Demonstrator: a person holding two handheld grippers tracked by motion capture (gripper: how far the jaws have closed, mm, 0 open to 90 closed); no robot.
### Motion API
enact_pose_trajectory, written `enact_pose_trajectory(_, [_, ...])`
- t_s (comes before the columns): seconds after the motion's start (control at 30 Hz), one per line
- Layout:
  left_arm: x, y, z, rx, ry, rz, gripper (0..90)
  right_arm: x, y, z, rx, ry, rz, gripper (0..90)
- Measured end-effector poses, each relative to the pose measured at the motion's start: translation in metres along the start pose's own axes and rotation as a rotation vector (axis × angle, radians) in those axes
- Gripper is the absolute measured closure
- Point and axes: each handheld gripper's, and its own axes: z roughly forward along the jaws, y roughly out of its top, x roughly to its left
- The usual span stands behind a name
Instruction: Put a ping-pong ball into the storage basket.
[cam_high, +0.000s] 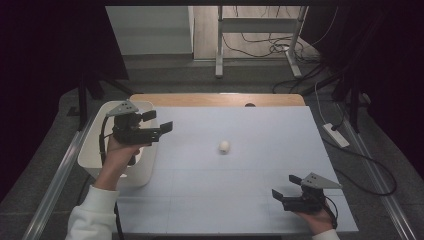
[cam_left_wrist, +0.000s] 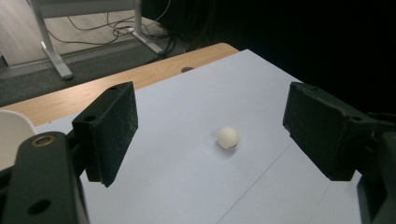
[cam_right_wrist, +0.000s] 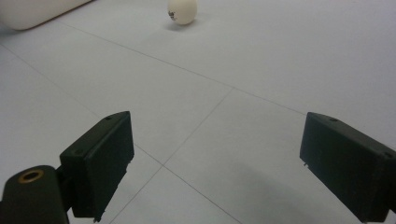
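A small white ball (cam_high: 224, 146) rests on the pale table top (cam_high: 260, 165) near its middle; it appears in the left gripper view (cam_left_wrist: 228, 137) between the jaws and farther off, and at the top of the right gripper view (cam_right_wrist: 182, 10). My left gripper (cam_high: 161, 121) is held above the table's left side, over a white bin, open and empty, pointing toward the ball. My right gripper (cam_high: 284, 187) sits low near the front right corner, open, with nothing between its jaws.
A white bin (cam_high: 95, 150) stands at the table's left edge under my left hand. A wooden strip (cam_high: 215, 100) runs along the far edge. Beyond it are a desk frame (cam_high: 260, 30) and cables on the floor.
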Motion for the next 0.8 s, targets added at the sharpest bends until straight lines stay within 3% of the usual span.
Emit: enact_pose_trajectory(0.8, [-0.02, 0.004, 0.035, 0.067, -0.05, 0.036, 19.1, -0.003, 0.004, 0.004, -0.004, -0.002, 0.009, 9.8])
